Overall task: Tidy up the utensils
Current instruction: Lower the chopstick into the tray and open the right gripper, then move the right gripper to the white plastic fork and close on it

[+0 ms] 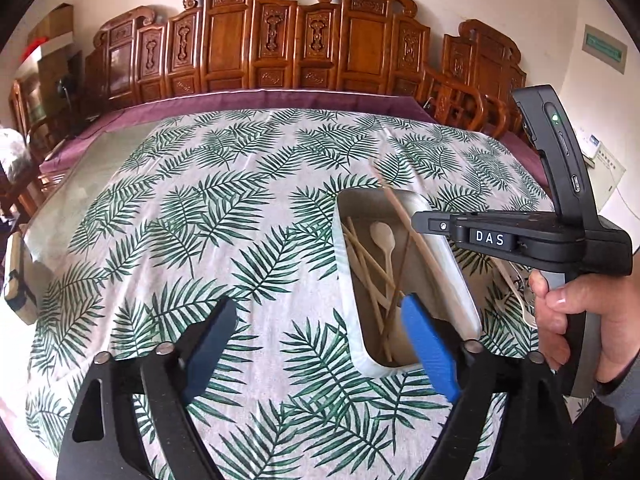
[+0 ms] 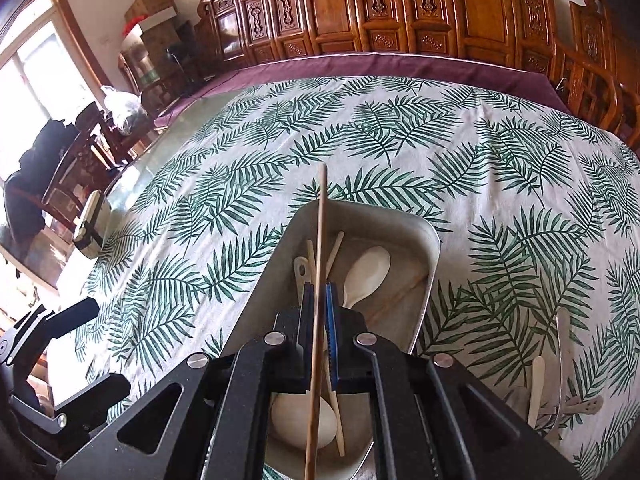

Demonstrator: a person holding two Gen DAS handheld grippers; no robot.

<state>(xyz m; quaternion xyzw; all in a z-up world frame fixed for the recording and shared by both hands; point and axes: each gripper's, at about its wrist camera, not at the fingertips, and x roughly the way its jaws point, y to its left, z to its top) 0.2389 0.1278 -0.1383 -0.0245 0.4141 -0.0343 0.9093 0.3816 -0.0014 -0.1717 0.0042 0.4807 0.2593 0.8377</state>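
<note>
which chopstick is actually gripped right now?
The one clamped upright in the right gripper, the long chopstick above the tray. The other chopsticks lie loose inside.

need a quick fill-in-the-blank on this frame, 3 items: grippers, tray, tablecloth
1. The right gripper is shut on a wooden ____.
2. The left gripper has its jaws ____ and holds nothing.
3. The spoons and sticks lie inside a metal ____.

Missing words: chopstick; open; tray.

Green-fern white tablecloth [image 1: 248,208], blue jaws
</note>
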